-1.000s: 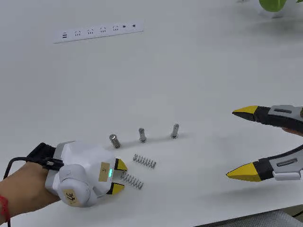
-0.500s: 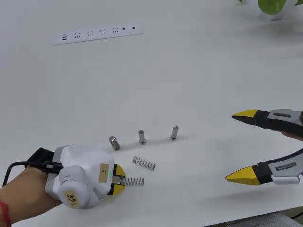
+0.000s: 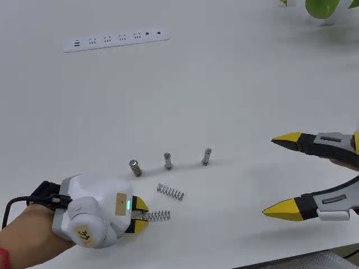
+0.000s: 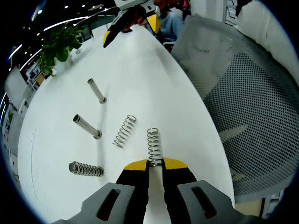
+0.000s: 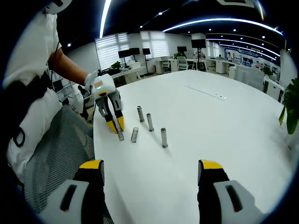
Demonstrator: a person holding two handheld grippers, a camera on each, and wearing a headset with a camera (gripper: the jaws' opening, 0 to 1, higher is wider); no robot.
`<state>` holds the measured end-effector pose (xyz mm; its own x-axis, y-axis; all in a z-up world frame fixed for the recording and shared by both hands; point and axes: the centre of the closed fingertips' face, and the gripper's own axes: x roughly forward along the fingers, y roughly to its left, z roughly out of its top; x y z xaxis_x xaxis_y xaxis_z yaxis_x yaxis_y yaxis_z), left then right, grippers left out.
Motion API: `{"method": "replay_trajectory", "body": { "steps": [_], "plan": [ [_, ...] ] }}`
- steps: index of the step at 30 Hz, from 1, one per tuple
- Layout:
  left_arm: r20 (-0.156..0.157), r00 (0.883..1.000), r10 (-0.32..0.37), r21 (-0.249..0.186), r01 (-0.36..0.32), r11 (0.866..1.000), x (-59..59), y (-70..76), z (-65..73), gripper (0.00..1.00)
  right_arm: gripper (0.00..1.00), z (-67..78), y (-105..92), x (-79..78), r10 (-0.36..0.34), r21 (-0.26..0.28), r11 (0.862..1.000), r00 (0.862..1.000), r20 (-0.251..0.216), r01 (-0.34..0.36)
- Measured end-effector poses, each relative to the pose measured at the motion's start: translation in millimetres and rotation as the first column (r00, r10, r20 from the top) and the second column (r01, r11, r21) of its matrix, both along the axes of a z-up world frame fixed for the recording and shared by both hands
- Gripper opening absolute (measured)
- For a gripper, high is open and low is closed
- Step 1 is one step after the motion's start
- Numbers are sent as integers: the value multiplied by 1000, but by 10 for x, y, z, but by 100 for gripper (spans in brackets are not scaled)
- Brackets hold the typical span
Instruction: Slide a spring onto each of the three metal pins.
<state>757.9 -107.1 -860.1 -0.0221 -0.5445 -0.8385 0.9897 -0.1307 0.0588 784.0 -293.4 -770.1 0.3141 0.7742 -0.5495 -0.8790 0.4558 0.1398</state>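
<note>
Three metal pins stand in a row on the white table: the left pin (image 3: 135, 167) wears a spring, the middle pin (image 3: 168, 161) and right pin (image 3: 206, 156) are bare. A loose spring (image 3: 170, 191) lies just in front of them. My left gripper (image 3: 140, 214) is shut on one end of a second spring (image 3: 157, 215), which sticks out towards the right, below the loose one. In the left gripper view the held spring (image 4: 153, 143) rises straight from the closed yellow tips (image 4: 152, 163). My right gripper (image 3: 282, 174) hovers wide open at the right, holding nothing.
A white power strip (image 3: 115, 39) lies at the far left of the table. A green plant (image 3: 322, 7) stands at the far right corner. The table's near edge runs along the bottom right, with a mesh chair (image 3: 314, 260) below it.
My left gripper has shut on the nearer spring, which lay slanted between its open jaws, and now holds it pointing right. The right gripper has drifted slightly left and down.
</note>
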Motion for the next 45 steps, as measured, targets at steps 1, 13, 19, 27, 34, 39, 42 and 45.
{"method": "replay_trajectory", "body": {
  "steps": [1, 13, 19, 27, 34, 39, 42, 45],
  "plan": [
    [-7, 1000, 8, -7, -8, 1000, -9, -2, 9, 10, 83, 7, 3, -1, -1, 1, 1000, 1000, 0, 1],
    [-66, 979, 191, -225, -201, 953, -2, -139, 594, 10, 82, 368, 172, 48, 3, 44, 999, 999, 42, -4],
    [-118, 948, 294, -391, -317, 864, 134, -315, 1078, 10, 75, 784, 508, 134, -36, 192, 981, 998, 56, 24],
    [-216, 895, 391, -576, -440, 689, 341, -511, 1686, 10, 51, 1154, 948, 243, -117, 393, 911, 992, -40, 123],
    [-273, 859, 434, -656, -496, 569, 464, -544, 2008, 10, 33, 1383, 1087, 418, -186, 533, 817, 976, -115, 219],
    [-272, 859, 434, -672, -492, 553, 469, -573, 2069, 10, 29, 1452, 1233, 394, -147, 561, 802, 978, -148, 205],
    [-273, 859, 434, -680, -491, 544, 472, -592, 2092, 10, 27, 1470, 1307, 363, -126, 568, 799, 979, -159, 195],
    [-277, 858, 432, -690, -491, 532, 471, -605, 2126, 10, 24, 1481, 1331, 357, -125, 570, 798, 979, -161, 196]
  ]
}}
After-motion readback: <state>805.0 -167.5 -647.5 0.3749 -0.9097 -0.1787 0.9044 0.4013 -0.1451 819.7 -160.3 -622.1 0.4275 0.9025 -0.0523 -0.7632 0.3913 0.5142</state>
